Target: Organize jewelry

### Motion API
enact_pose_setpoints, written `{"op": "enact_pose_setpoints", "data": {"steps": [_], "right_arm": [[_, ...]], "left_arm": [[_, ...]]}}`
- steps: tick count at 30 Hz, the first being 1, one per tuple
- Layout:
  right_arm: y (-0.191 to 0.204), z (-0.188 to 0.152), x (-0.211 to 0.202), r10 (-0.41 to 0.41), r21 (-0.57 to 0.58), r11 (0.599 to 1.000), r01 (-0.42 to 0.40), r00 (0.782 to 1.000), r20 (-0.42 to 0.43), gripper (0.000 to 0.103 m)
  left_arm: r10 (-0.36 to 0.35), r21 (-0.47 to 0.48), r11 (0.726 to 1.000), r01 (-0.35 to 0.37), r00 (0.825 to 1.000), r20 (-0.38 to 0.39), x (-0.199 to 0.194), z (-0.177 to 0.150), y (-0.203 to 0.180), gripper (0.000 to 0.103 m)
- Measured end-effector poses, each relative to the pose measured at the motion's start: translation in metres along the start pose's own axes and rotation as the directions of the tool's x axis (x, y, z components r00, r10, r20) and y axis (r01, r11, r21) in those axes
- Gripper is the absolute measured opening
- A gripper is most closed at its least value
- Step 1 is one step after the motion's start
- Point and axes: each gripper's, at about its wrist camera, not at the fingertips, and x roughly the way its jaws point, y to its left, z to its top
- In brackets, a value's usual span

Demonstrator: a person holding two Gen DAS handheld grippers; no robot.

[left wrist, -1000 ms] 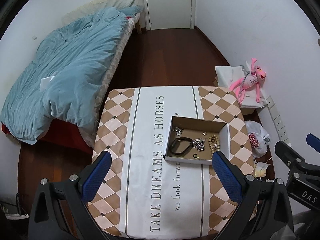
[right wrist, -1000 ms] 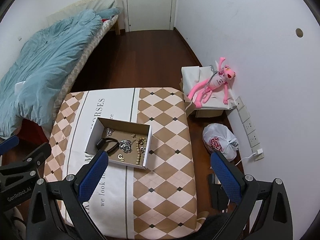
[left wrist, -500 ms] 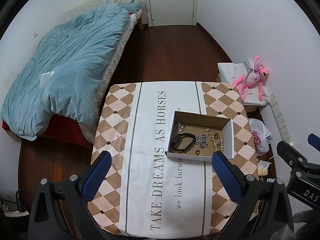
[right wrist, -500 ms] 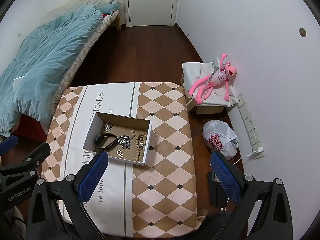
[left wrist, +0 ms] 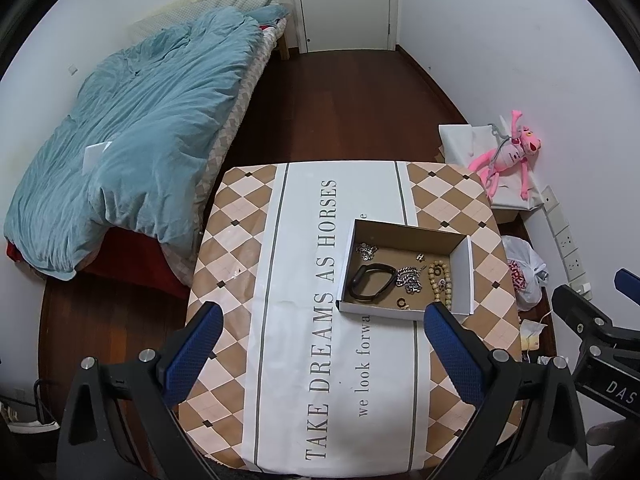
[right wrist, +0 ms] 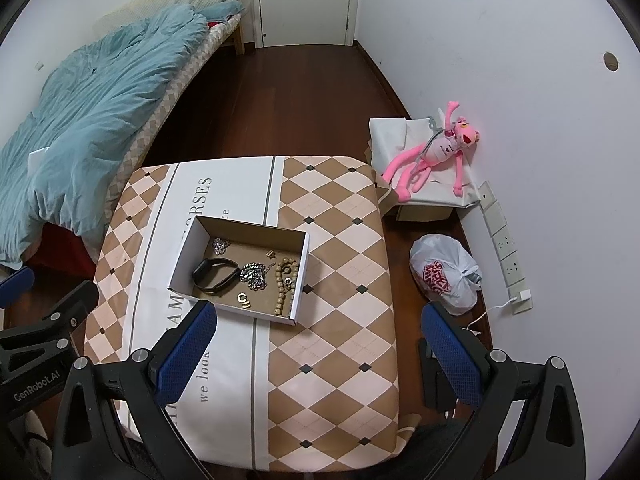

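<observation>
You hold both grippers high above the counter, each with its jaws spread wide and nothing between them: the left gripper hangs over the white printed strip of the cloth, the right gripper over the checked part nearer the wall. The landmark is the open cardboard box, which sits flat on the counter, on the seam between the white strip and the tan diamonds; from the left wrist view it lies just beyond the right-hand blue pad. All the jewelry is inside that box. A black band lies as a loop at the box's left side. A silver chain is heaped just beside the band, toward the middle of the box. A string of wooden beads runs along the box's right wall, with a small ring lying on its upper loop. A cluster of small silver pieces sits in the box's far left corner, and a small gold piece lies apart near the far wall. A gold ring rests near the box's front wall, with a smaller gold bit beside it. To the right of the box, off the counter, a pink plush toy lies against the wall and a tied plastic bag sits on the floor. To the left of the box a bed with a blue quilt stands close to the counter.
</observation>
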Motion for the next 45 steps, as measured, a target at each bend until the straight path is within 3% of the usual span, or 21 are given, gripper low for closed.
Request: {"op": "enact_pose_setpoints", "data": {"steps": [45], "right_arm": [[0.0073,-0.0013,0.0007,0.002,-0.013,1.000,-0.002,1.000,-0.012,0.103]], "left_arm": [[0.010,0.003,1.000,-0.010,1.000,0.006,-0.0034,-0.0017,0.0041,0.103]]}}
